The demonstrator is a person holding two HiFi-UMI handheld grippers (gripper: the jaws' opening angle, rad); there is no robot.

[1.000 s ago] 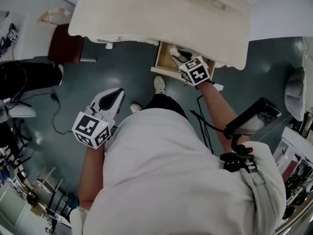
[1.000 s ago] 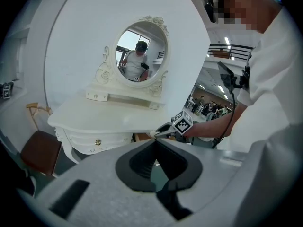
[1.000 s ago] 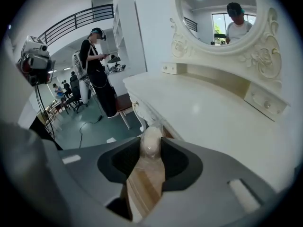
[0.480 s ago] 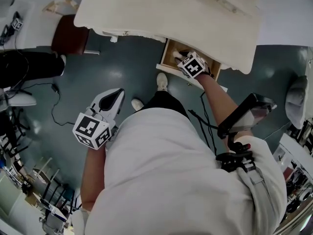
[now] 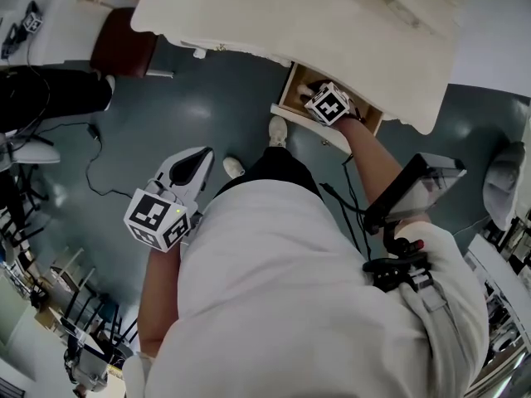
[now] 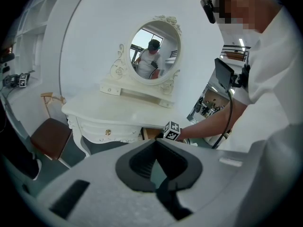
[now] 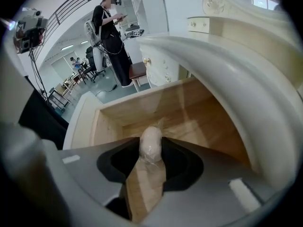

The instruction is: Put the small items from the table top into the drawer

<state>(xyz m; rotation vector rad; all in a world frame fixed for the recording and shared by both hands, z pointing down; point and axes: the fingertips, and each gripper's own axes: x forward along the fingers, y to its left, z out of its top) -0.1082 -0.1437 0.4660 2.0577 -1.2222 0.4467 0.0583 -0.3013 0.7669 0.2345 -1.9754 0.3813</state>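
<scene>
My right gripper (image 7: 151,148) hangs inside the open wooden drawer (image 7: 142,108) of the white dressing table (image 5: 332,15). A small pale item in clear wrap (image 7: 151,143) sits pinched between its fingertips, above the drawer floor. Its jaws have just been opening a little, with the item still between them. In the head view that gripper (image 5: 315,98) reaches down into the drawer (image 5: 292,89) under the table's edge. My left gripper (image 5: 189,166) stays low over the blue-green floor, apart from the table, shut on nothing. In its own view the left gripper (image 6: 157,155) faces the table (image 6: 113,112).
A brown chair (image 5: 124,52) stands left of the table. An oval mirror (image 6: 155,51) rises on the table's back. The table's curved edge (image 7: 227,79) overhangs the drawer closely on the right. A person (image 7: 111,32) stands far off beyond the drawer.
My right gripper has sunk from the drawer's front edge down into the drawer with the wrapped item. My left gripper has stayed in place.
</scene>
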